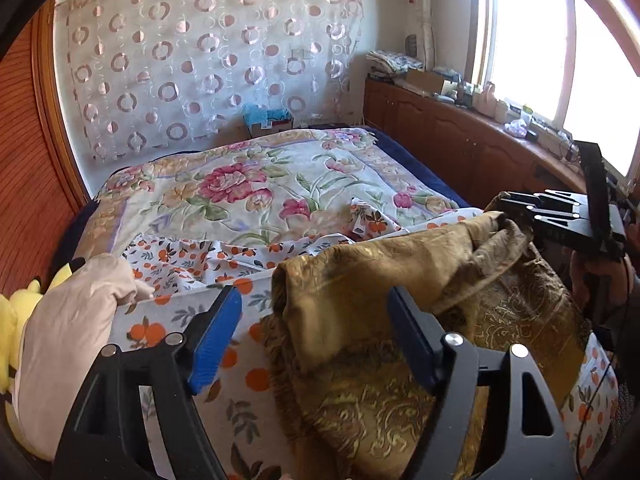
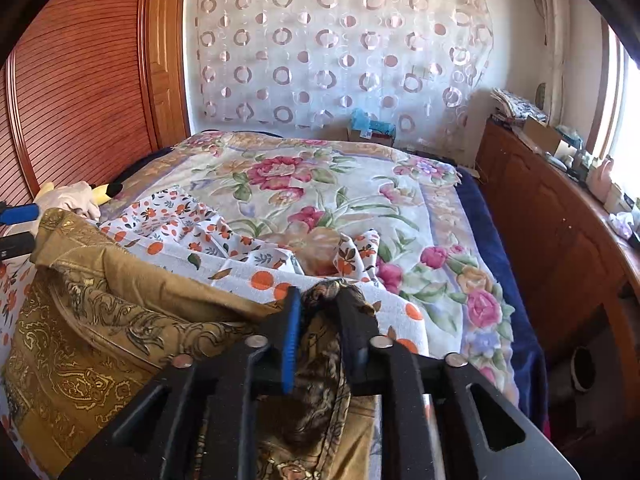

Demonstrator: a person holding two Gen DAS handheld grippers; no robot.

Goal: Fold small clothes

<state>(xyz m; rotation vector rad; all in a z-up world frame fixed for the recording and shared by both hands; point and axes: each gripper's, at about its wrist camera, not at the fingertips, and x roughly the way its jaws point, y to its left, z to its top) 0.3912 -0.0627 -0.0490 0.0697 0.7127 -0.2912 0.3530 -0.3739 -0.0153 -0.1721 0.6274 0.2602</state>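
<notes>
Covering most of the room is a bed [image 1: 132, 216] with a flowered blanket [image 1: 248, 184], backed by a curtain with a ring pattern [image 1: 208, 52]; a wooden cabinet [image 1: 448, 148] runs under the window on the right. A white sheet printed with oranges [image 1: 188, 256] lies rumpled across the near part of the bed. On it sits the brown-gold patterned garment [image 1: 380, 292], bunched and partly folded over itself. At the left edge lie a pale beige cloth [image 1: 76, 312] and a yellow plush toy [image 1: 12, 320] beside it. The left gripper [image 1: 316, 312] hangs over the garment's near left edge with its jaws wide apart, nothing pinched between them. The right gripper [image 2: 318, 312] has narrow jaws with a gathered fold of the garment between them; whether the pads press on it I cannot tell.
</notes>
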